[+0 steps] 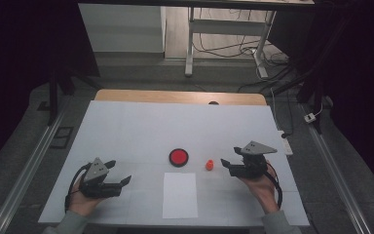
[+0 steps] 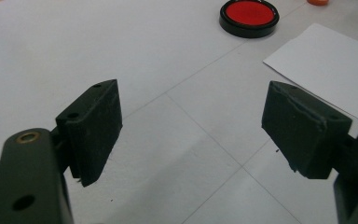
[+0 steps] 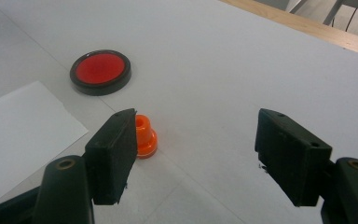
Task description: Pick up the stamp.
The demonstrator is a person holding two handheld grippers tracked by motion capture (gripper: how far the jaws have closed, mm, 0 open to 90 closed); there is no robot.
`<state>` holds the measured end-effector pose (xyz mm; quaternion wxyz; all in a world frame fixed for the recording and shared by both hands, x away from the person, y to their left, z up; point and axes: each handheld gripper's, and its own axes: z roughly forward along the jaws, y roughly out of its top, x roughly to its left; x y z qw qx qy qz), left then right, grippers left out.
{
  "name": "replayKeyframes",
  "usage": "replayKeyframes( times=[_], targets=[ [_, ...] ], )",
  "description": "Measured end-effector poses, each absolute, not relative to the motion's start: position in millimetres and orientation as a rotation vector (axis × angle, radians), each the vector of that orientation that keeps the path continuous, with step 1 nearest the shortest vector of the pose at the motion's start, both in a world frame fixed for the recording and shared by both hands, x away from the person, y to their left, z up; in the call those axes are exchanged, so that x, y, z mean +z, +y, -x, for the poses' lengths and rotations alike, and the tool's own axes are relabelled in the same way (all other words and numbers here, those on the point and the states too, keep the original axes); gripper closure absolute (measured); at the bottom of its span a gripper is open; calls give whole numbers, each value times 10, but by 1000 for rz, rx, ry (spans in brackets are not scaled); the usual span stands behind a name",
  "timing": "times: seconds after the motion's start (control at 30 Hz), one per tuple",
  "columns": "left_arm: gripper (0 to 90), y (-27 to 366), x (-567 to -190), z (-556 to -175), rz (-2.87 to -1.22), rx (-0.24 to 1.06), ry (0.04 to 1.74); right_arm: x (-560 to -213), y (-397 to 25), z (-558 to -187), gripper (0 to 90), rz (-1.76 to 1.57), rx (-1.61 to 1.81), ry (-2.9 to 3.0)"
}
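Note:
A round red disc with a black rim (image 1: 178, 157) (image 2: 249, 16) (image 3: 100, 71) lies mid-table. Right of it stands a small orange stopper-shaped piece (image 1: 209, 165) (image 3: 144, 136). A white sheet of paper (image 1: 179, 194) (image 2: 328, 65) (image 3: 21, 130) lies in front of the disc. My left gripper (image 1: 119, 173) (image 2: 191, 128) is open at the table's near left, nothing between its fingers. My right gripper (image 1: 227, 164) (image 3: 196, 156) is open just right of the orange piece, whose body sits behind the left finger (image 3: 114, 151).
The white table top (image 1: 141, 126) has a wooden strip (image 1: 180, 96) along its far edge. Beyond it stand a desk frame (image 1: 191, 44) and loose cables (image 1: 268, 73) on the floor. Metal rails (image 1: 22, 175) run down both sides.

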<state>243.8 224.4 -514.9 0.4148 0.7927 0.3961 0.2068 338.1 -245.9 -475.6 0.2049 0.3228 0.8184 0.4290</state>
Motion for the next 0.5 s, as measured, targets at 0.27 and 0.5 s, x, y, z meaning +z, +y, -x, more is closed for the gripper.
replayKeyframes(
  times=[0.27, 0.5],
  targets=[
    [202, 2242, -5155, -2439, -1994, 518, 995, -4820, -2363, -3414, 305, -872, 1196, 2313],
    [203, 2244, -5159, -2444, -1995, 517, 997, -4844, -2313, -3427, 315, -867, 1196, 2325]
  ],
)
